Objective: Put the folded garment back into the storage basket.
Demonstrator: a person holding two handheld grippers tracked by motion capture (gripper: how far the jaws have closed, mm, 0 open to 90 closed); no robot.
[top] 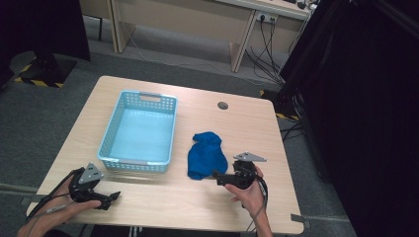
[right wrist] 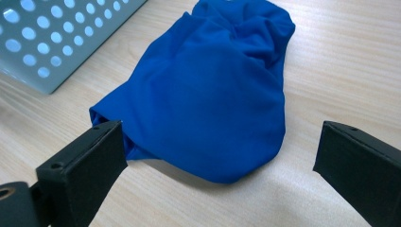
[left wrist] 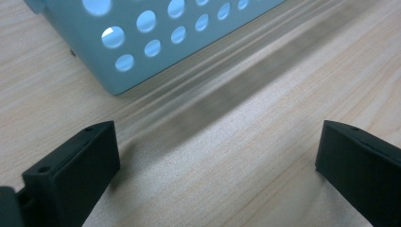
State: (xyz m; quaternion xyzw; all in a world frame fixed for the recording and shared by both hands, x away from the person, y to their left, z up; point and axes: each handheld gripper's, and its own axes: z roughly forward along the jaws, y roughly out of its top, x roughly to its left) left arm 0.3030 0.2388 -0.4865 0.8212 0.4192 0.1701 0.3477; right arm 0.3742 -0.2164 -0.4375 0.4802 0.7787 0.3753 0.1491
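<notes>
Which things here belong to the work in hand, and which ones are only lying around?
Part of the work:
- blue cloth, bunched on the table, just ahead of the open right gripper
- light blue basket, beside the cloth, with nothing in it
- left gripper, open, near the basket's corner

Only lying around:
- cables on the floor behind the table
- round grommet in the tabletop

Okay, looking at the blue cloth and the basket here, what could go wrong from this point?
1. The right gripper is open at the near edge of the bunched blue cloth; it may pinch only the top fold, so the rest trails.
2. The light blue basket looks light and nothing holds it; a trailing cloth could snag its rim and shove it.
3. The left gripper is open beside the basket's corner and might knock it.
</notes>
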